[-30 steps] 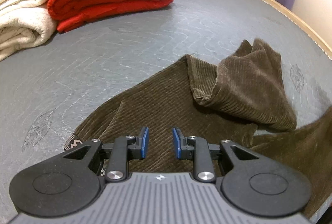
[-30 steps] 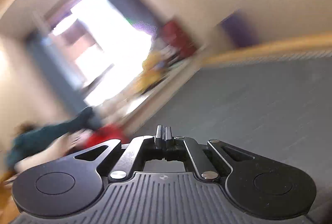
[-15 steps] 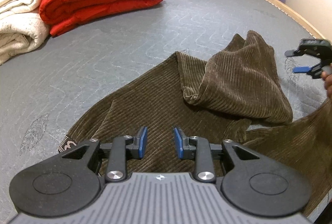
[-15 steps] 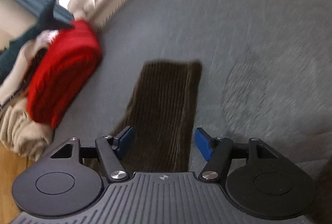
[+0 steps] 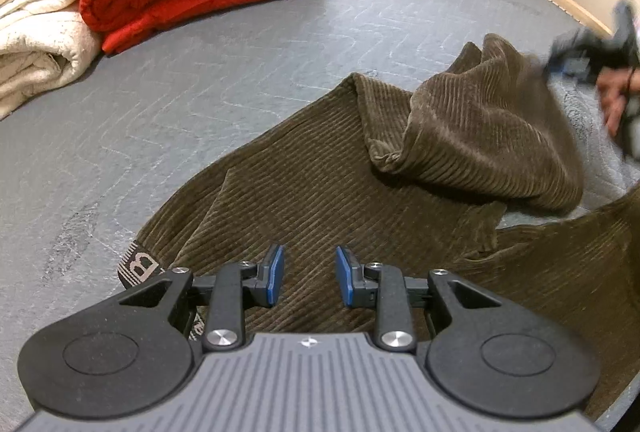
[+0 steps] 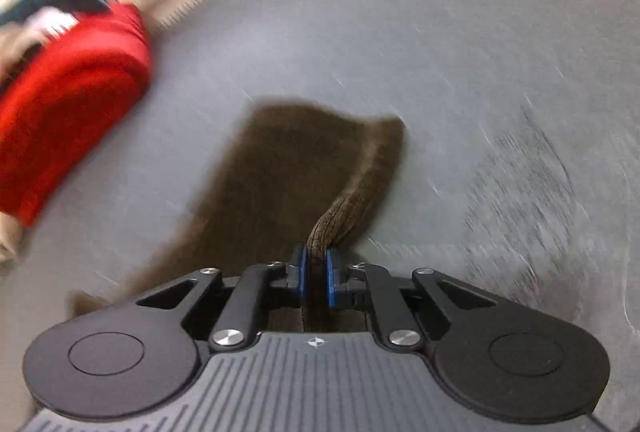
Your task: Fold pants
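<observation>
Right gripper [image 6: 315, 272] pinches the pants [image 5: 320, 191] leg hem to spread it, while left gripper [image 5: 310, 276] hovers apart over the waist.

Right wrist view motion-blurred: pants [image 6: 280, 175] weave unreadable except at the pinched fold; red quilt [image 6: 68, 103] smeared, cut by the left edge. Left wrist view: right gripper [image 5: 576, 61] and hand [image 5: 614, 95] blurred near the mattress [image 5: 240, 79] right edge; waistband lettering [image 5: 140, 266] partly hidden; pants run off the right edge
</observation>
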`<state>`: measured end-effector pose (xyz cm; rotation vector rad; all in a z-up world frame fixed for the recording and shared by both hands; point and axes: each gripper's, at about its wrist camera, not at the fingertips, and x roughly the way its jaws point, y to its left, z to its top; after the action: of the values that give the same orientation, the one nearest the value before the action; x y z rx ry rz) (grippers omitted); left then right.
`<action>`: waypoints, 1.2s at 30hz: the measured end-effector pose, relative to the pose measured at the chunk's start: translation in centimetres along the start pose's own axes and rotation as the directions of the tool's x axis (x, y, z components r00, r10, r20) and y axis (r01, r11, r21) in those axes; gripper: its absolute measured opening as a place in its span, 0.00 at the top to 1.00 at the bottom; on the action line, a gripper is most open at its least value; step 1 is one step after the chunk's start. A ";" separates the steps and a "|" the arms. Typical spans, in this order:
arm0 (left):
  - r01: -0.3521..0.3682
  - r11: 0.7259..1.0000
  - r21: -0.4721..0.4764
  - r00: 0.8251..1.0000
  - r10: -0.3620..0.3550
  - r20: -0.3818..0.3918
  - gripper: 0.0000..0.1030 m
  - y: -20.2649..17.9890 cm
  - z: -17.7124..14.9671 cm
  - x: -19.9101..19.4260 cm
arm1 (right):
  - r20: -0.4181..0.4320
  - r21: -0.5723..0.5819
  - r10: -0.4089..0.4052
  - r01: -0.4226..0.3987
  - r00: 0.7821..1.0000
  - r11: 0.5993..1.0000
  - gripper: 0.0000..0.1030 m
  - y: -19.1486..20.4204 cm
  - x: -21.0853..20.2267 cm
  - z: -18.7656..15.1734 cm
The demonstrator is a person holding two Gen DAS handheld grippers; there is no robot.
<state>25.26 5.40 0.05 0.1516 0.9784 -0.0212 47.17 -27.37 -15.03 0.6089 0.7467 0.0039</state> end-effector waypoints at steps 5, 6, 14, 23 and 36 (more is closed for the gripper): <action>0.043 0.999 -0.006 0.998 -0.042 0.054 0.69 -0.2 0.0 -0.8 | 0.339 0.105 0.097 -0.141 0.936 0.985 0.91 -1.9 -9.6 6.7; 0.061 0.998 0.011 0.995 -0.061 0.074 0.69 -0.6 0.0 -1.0 | 0.432 0.141 0.062 -0.135 0.900 0.981 0.91 -3.4 -12.0 7.5; 0.234 0.963 0.134 0.960 -0.250 0.122 0.54 -7.1 1.0 1.4 | 0.314 0.421 -0.365 0.216 0.876 0.881 0.82 -17.2 -13.0 4.6; 0.209 0.958 0.196 0.974 -0.221 0.042 0.36 -15.9 2.1 9.3 | 0.230 0.523 -0.247 0.094 0.941 0.847 0.41 -24.6 -10.8 3.3; 0.166 0.958 0.233 0.982 -0.181 0.045 0.91 -14.0 1.9 9.7 | 0.156 0.486 -0.299 0.191 0.941 0.853 0.97 -26.1 -6.2 5.2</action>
<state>31.00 -8.19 -8.60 0.2745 0.9194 -0.2995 40.50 -53.01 -21.64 0.9502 0.5980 -0.4920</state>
